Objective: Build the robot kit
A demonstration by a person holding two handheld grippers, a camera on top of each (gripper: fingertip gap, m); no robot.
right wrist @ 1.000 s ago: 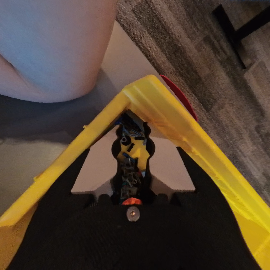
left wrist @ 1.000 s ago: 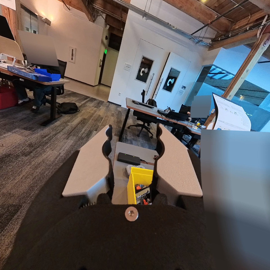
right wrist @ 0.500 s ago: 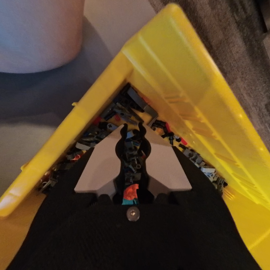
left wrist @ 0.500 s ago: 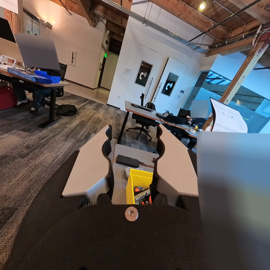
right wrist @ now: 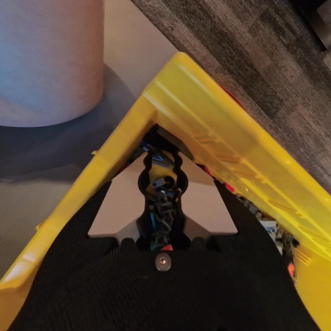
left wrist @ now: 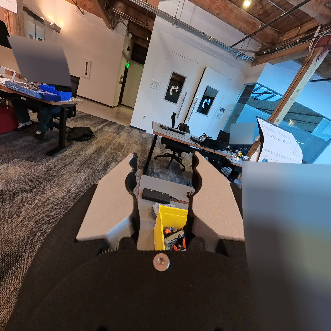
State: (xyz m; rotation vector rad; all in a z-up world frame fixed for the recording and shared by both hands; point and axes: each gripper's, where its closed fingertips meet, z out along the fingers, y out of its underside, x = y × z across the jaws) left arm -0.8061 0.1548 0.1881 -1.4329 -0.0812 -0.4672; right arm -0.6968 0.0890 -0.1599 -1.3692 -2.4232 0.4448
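My left gripper (left wrist: 164, 155) is open and empty, held above a small grey table (left wrist: 161, 182). Below it stands a yellow bin (left wrist: 170, 215) with small building parts (left wrist: 174, 234). A black device (left wrist: 155, 195) and a grey block (left wrist: 157, 208) lie beyond the bin. My right gripper (right wrist: 162, 156) is down inside the yellow bin (right wrist: 197, 116), pointing into its corner. Its fingers stand a narrow gap apart over the heap of small parts (right wrist: 161, 200). I see no part clearly held; the picture is blurred.
A white round object (right wrist: 44, 62) stands on the table beside the bin, and something red (right wrist: 231, 95) shows behind it. Grey carpet (right wrist: 250, 53) lies around. Farther off are desks (left wrist: 179, 136), an office chair (left wrist: 172, 154), a floor bag (left wrist: 80, 133), a seated person (left wrist: 41, 114) and a curled paper sheet (left wrist: 279, 143).
My right gripper narrowed its fingers over the parts, then moved back toward the bin corner with the fingers a little wider. My left gripper stayed open and drifted only slightly.
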